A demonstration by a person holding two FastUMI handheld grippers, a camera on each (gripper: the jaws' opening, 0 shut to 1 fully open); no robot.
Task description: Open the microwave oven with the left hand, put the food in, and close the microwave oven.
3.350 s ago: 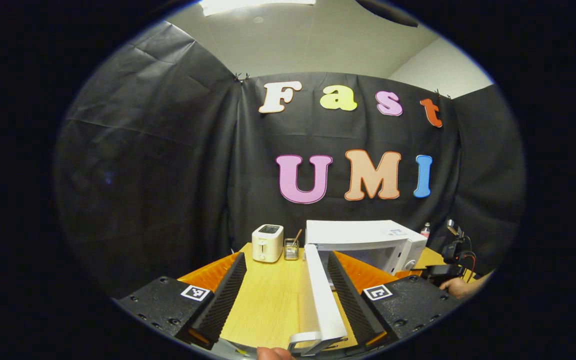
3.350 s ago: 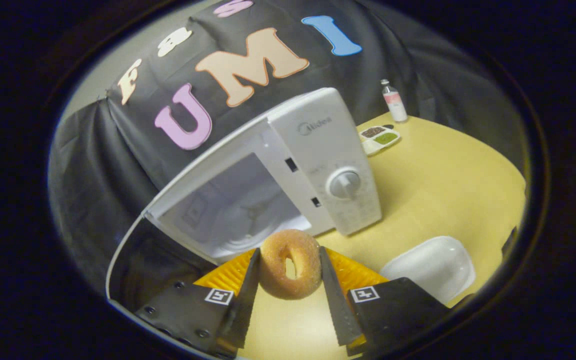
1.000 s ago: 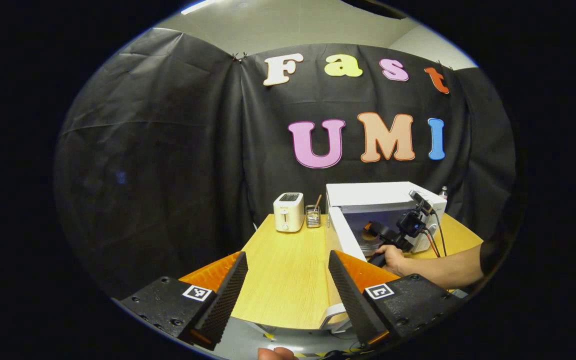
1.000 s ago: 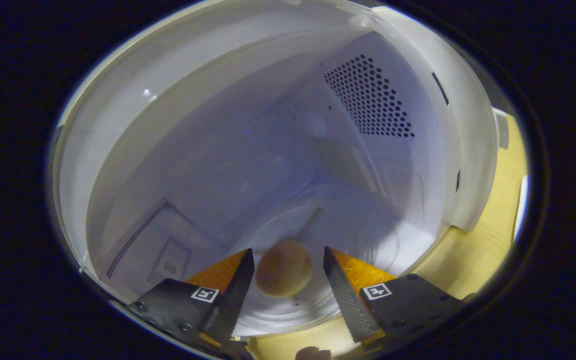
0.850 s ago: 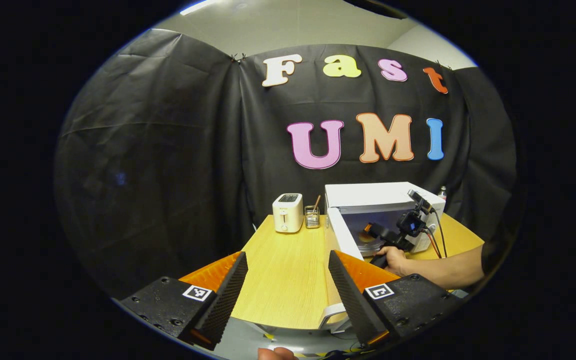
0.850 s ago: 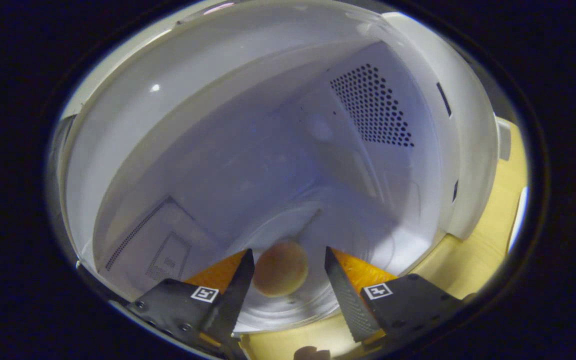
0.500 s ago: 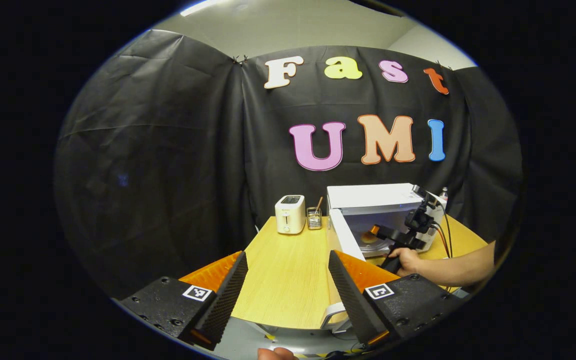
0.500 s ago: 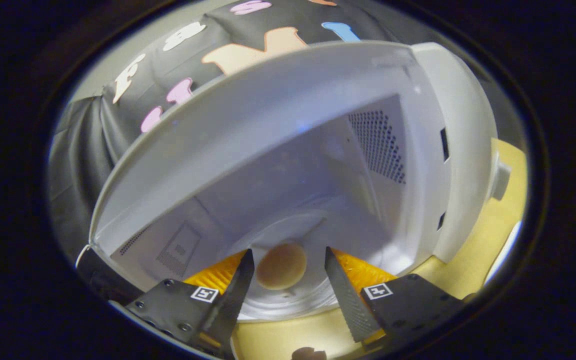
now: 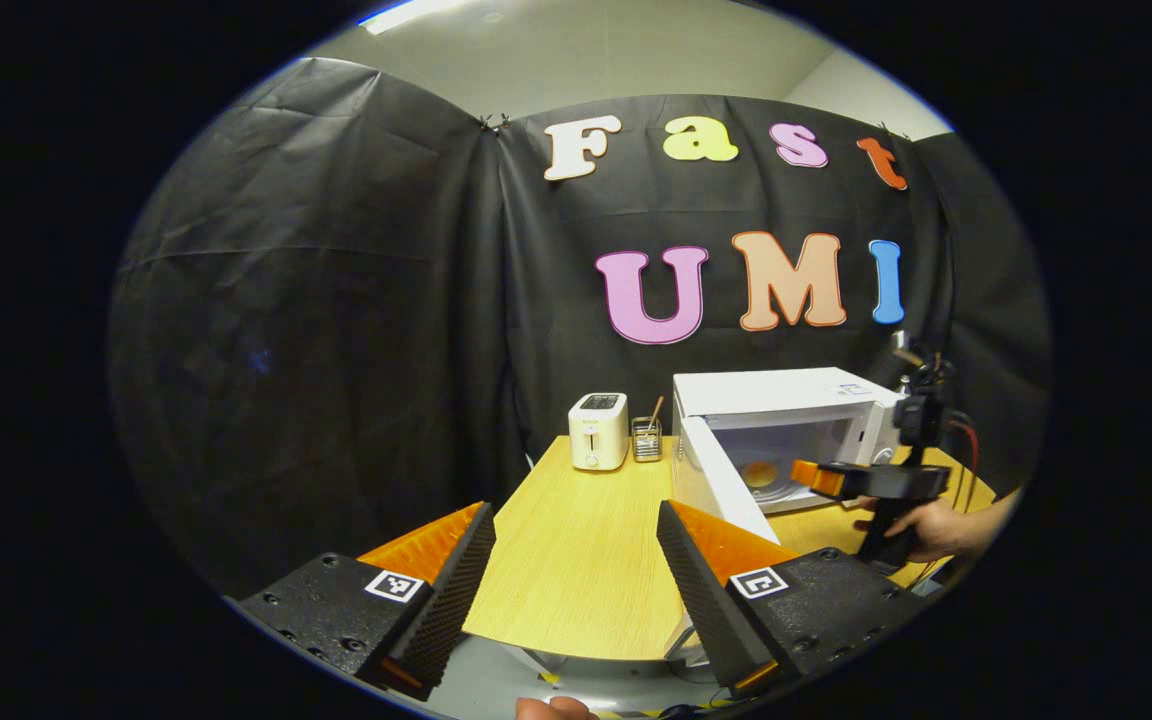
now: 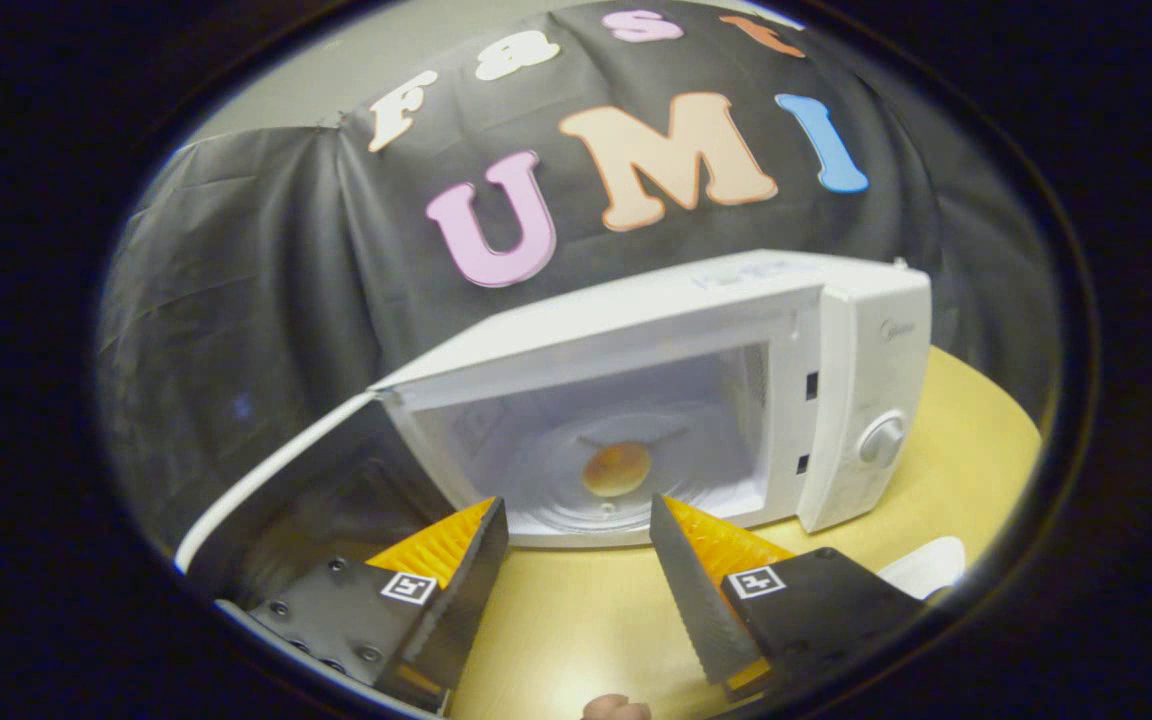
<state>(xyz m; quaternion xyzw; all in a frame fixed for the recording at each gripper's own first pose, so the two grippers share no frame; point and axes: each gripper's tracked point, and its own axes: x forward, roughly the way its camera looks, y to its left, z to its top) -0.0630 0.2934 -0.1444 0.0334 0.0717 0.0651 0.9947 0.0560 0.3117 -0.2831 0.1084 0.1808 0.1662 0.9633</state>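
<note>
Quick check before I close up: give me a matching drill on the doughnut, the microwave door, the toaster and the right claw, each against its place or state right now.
Things:
1. doughnut
2. microwave door
3. toaster
4. right claw

States:
A. swung open
B. open and holding nothing, in front of the microwave
C. lying on the turntable inside the microwave
D. standing on the table at the back, beside a small holder

Pairs: 1-C, 2-A, 3-D, 4-B
</note>
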